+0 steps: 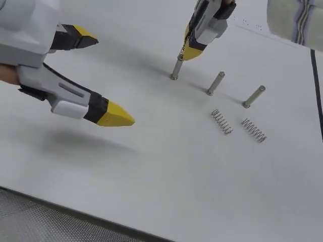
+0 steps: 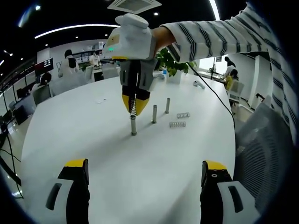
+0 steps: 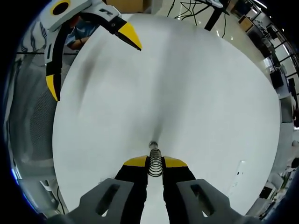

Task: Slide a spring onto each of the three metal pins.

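Note:
Three metal pins stand upright on the white table (image 1: 166, 166): a left pin (image 1: 176, 68), a middle pin (image 1: 216, 83) and a right pin (image 1: 254, 97). My right gripper (image 1: 191, 50) hangs over the left pin, shut on a spring (image 3: 155, 163) whose lower end meets the pin top (image 3: 153, 144). In the left gripper view the held spring (image 2: 133, 107) sits directly above that pin (image 2: 133, 126). Two loose springs (image 1: 221, 121) (image 1: 253, 129) lie flat in front of the other pins. My left gripper (image 1: 103, 75) hovers at the left, open and holding nothing.
The table's dark edge (image 1: 75, 209) runs along the near side, with grey mesh below it. A striped sleeve (image 2: 219, 35) reaches in behind the right gripper. Chairs, desks and people sit far behind the table (image 2: 70, 65).

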The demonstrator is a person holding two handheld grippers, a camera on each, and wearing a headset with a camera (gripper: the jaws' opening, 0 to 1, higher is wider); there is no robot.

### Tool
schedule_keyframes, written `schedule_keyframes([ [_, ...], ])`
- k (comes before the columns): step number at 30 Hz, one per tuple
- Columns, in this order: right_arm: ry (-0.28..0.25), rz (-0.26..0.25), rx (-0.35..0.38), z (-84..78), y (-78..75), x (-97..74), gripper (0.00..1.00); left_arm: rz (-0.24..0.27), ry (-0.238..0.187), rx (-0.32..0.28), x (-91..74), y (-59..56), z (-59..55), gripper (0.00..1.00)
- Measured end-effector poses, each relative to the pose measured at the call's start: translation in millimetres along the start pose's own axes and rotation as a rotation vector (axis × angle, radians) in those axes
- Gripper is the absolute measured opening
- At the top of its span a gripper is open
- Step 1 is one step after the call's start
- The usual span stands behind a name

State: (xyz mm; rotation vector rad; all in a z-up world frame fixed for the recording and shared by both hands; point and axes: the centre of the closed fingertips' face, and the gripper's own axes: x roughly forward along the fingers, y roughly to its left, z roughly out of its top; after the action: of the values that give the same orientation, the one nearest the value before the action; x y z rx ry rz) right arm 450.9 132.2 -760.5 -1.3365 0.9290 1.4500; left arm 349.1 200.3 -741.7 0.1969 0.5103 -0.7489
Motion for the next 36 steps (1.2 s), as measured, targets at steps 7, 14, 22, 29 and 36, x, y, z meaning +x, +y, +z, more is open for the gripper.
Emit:
schedule_keyframes([
  [7, 0.034, 0.017, -0.011, -1.1, 1.7, 11.5, 0.08, -0.011, -0.003, -0.004, 1.0, -2.4, 0.3, 0.97],
  [14, 0.091, 0.032, -0.039, -7.5, 3.8, 25.3, 0.09, -0.014, 0.004, 0.0, 0.7, -3.2, -0.6, 0.96],
  [22, 0.124, 0.039, -0.039, -12.7, 3.7, 35.8, 0.09, -0.021, -0.008, -0.014, -1.8, -4.0, 2.3, 0.95],
  [29, 0.129, 0.045, -0.058, -14.1, 0.4, 39.2, 0.09, -0.024, -0.01, -0.023, -2.0, -4.0, 2.7, 0.95],
  [36, 0.136, 0.049, -0.063, -13.4, -21.0, 51.4, 0.09, -0.021, -0.01, -0.026, -2.7, -3.1, 3.0, 0.94],
])
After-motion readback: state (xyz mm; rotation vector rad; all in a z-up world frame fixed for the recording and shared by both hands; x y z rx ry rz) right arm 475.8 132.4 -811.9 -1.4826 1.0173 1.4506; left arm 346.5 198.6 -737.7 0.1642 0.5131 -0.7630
